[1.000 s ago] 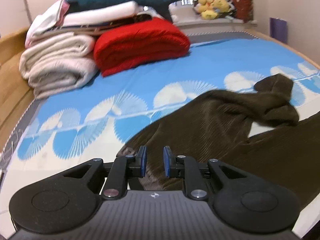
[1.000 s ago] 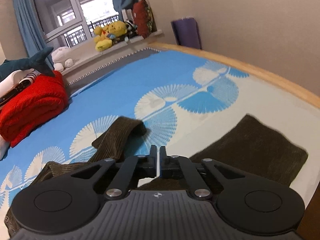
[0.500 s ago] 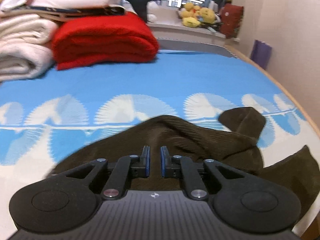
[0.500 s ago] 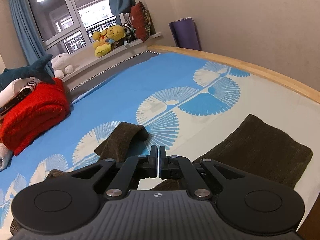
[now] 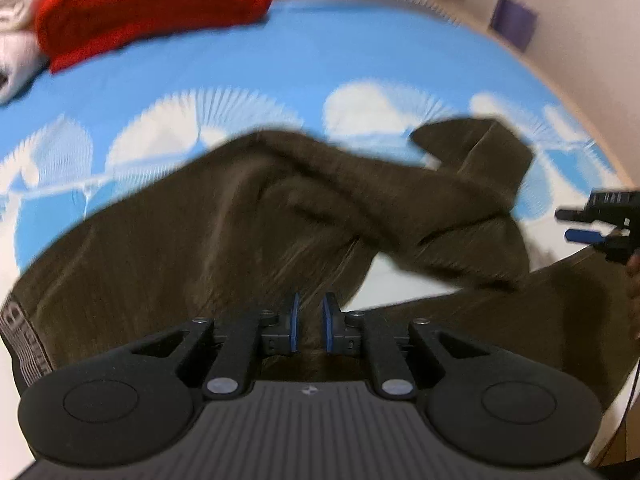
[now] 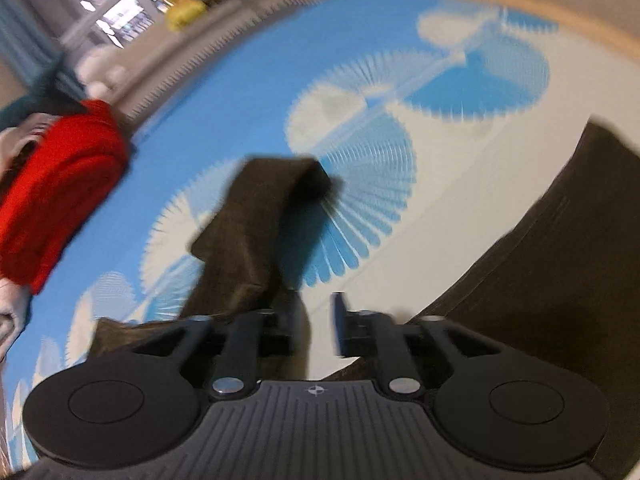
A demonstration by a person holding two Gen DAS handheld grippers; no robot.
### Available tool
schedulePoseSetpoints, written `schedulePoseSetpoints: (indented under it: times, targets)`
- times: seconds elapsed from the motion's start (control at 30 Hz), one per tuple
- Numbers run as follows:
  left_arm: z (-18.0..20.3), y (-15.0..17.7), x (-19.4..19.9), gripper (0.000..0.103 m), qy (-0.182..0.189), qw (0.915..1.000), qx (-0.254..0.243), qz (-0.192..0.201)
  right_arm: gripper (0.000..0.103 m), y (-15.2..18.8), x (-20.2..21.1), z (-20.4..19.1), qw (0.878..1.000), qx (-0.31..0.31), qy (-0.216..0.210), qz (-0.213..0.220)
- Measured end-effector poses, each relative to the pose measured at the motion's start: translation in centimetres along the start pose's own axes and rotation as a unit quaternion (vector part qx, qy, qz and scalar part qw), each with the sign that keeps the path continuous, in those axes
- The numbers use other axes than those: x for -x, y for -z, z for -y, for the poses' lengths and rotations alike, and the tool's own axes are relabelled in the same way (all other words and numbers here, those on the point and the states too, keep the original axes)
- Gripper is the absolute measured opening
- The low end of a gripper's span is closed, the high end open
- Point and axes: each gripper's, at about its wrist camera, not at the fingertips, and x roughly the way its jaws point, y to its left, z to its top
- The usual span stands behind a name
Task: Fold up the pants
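Left wrist view: the left tongs (image 5: 308, 322) hang low over the pants (image 5: 240, 236), jaws parted by a narrow gap with nothing between them. The brown pants lie rumpled on the blue-and-white bed sheet (image 5: 340, 68); one leg is folded back over the body of the pants, with its cuff raised. A red blanket (image 5: 152, 4) lies beyond the pants. The right tongs (image 5: 600, 224) show past the pants' cuff.

Right wrist view: blurred. The right tongs (image 6: 320, 328) stand clearly open, empty, over a bare strip of sheet (image 6: 380, 264) between the two legs of the pants (image 6: 256, 224). The blanket (image 6: 56, 188) lies well apart from the pants.
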Motion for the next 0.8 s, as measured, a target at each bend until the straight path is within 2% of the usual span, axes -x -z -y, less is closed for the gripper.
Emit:
schedulePoseSetpoints:
  times: [0.1, 0.17, 0.23, 0.27, 0.33, 0.43, 0.57, 0.63, 0.7, 0.73, 0.8]
  targets:
    - [0.2, -0.1, -2.0, 0.028, -0.003, 0.9997, -0.006, -0.023, 0.040, -0.3, -3.6, 0.1, 0.999, -0.023, -0.004, -0.029]
    - [0.5, -0.2, -3.0, 0.042, -0.006, 0.9993, -0.018, -0.032, 0.040, -0.4, -5.5, -0.1, 0.999, -0.029, -0.006, -0.045]
    - [0.9, -0.3, -4.2, 0.046, -0.016, 0.9984, -0.030, -0.044, 0.041, -0.4, -6.9, -0.5, 0.997, -0.042, -0.019, -0.066]
    - [1.0, -0.3, -4.7, 0.052, -0.021, 0.9979, -0.036, -0.050, 0.041, -0.3, -7.5, -0.8, 0.996, -0.047, -0.027, -0.077]
    - [1.4, -0.5, -5.7, 0.058, -0.025, 0.9967, -0.044, -0.063, 0.041, 0.0, -8.4, -1.9, 0.994, -0.034, -0.023, -0.101]
    - [2.3, -0.4, -7.2, 0.058, -0.017, 0.9950, -0.062, -0.076, 0.041, 0.6, -8.5, -3.4, 0.995, 0.006, -0.001, -0.099]
    - [3.3, -0.6, -8.7, 0.058, -0.033, 0.9923, -0.094, -0.074, 0.039, 0.8, -8.6, -3.8, 0.995, 0.025, -0.002, -0.096]
    - [3.3, -0.6, -9.3, 0.058, -0.034, 0.9919, -0.095, -0.076, 0.026, 0.7, -8.6, -3.8, 0.995, 0.028, 0.001, -0.093]
    - [3.2, -0.7, -9.4, 0.058, -0.036, 0.9922, -0.092, -0.075, 0.018, 0.5, -8.4, -3.6, 0.995, 0.028, -0.002, -0.094]
    - [3.2, -0.8, -9.4, 0.056, -0.036, 0.9924, -0.092, -0.074, 0.015, 0.6, -8.4, -3.7, 0.995, 0.030, -0.002, -0.094]
    - [3.3, -0.8, -9.5, 0.043, -0.037, 0.9915, -0.104, -0.069, 0.013, 0.2, -8.6, -3.7, 0.995, 0.033, -0.003, -0.092]
